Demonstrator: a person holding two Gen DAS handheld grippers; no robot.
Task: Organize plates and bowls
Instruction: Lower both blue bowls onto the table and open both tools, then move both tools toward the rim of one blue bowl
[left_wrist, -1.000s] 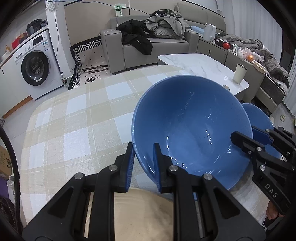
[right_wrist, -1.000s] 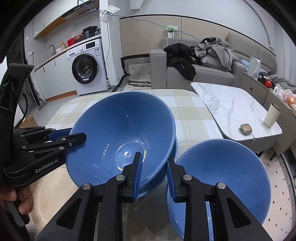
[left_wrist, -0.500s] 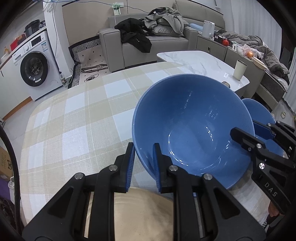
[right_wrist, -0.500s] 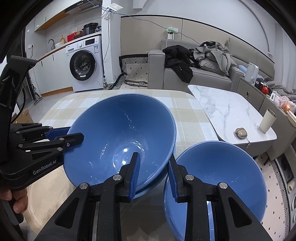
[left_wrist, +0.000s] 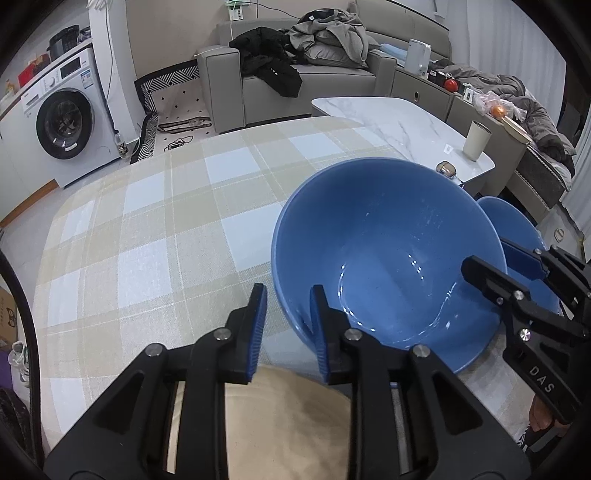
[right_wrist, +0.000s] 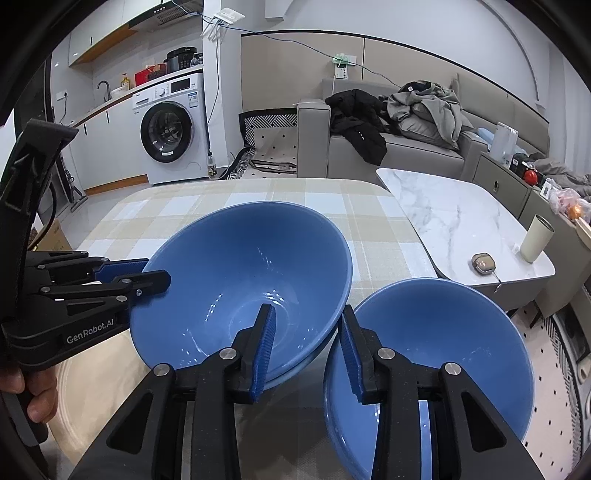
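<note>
The big blue bowl (left_wrist: 388, 254) sits tilted on the checked worktop (left_wrist: 147, 240), nested in another blue bowl whose rim (right_wrist: 295, 373) peeks out beneath it in the right wrist view. The left tool (left_wrist: 288, 328) straddles the big bowl's near rim; its jaws have just been opening, and the outer pad now stands clear of the wall, so the rim sits loosely between them. The right tool (right_wrist: 308, 350) straddles the opposite rim (seen side-on in the left wrist view); its jaws have also just been opening, with a visible gap on the outer side, so neither tool clamps the bowl. A second blue bowl (right_wrist: 443, 354) rests just beside the stack, to the right. A beige plate (left_wrist: 280, 417) lies on the worktop under the left tool, at the near edge. Behind the worktop stands a marble table (right_wrist: 454, 221) carrying 1 cream cup (right_wrist: 535, 238).
</note>
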